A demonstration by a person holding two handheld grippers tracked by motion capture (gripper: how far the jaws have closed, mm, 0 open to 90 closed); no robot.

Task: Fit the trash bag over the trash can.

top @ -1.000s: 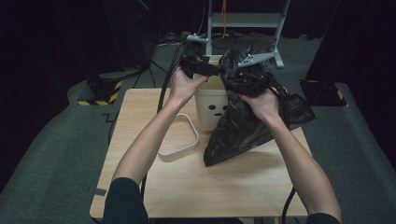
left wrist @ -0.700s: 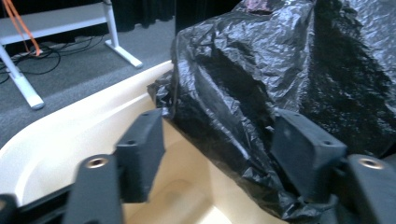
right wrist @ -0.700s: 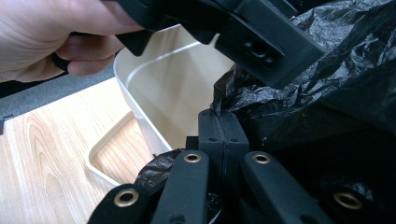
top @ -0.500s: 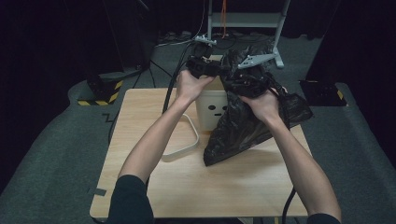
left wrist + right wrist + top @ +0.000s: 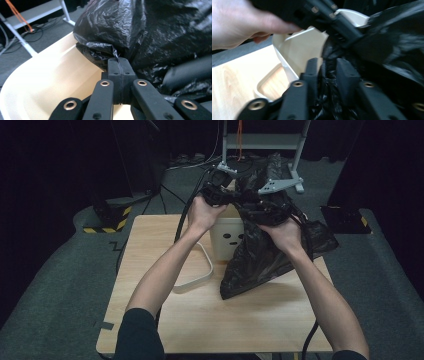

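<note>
A cream bin with a drawn face stands at the back of the wooden table. A crumpled black plastic bag hangs over the bin's right side and down onto the table. My left gripper has just been closing and is shut on a fold of the bag above the bin's pale inside. My right gripper has just been opening; its jaws stand apart with bunched bag between them. In the high view the left gripper and the right gripper meet over the bin.
A cream ring-shaped lid lies on the table left of the bin. Behind the table are a grey metal frame and floor cables. A yellow-and-black striped block sits on the floor at the left.
The left hand has shifted a little to the right, bringing its gripper over the bin onto the bag's edge. The right hand and the bag have stayed put.
</note>
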